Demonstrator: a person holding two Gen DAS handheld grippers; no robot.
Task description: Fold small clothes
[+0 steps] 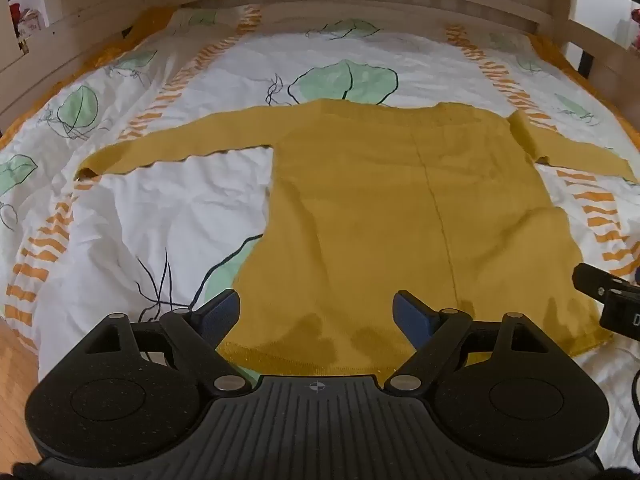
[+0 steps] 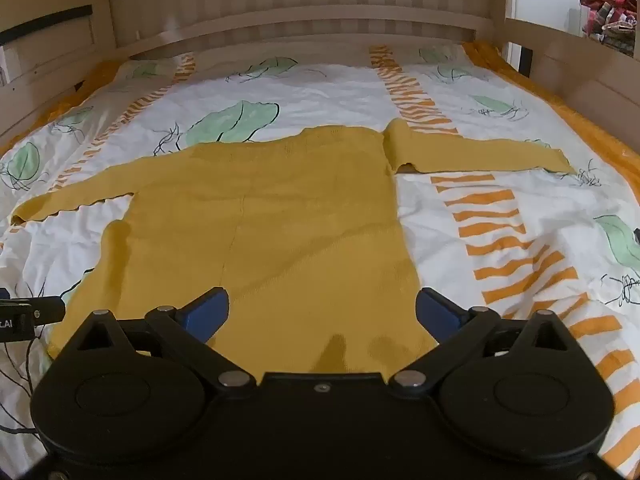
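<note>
A small mustard-yellow long-sleeved sweater [image 1: 380,200] lies flat on the bed, hem toward me and both sleeves spread out sideways. In the right wrist view the same sweater [image 2: 272,232] fills the middle. My left gripper [image 1: 316,312] hovers open over the hem's left part, nothing between its blue pads. My right gripper [image 2: 322,312] stands open over the hem's right part, also holding nothing. The right gripper's black body [image 1: 608,300] shows at the right edge of the left wrist view; the left gripper's body [image 2: 24,316] shows at the left edge of the right wrist view.
The bedcover [image 1: 160,208] is white with green leaves and orange stripes, and rumpled. A wooden bed rail [image 2: 320,20] runs along the far side and both ends. Wooden floor [image 1: 16,384] shows at the lower left.
</note>
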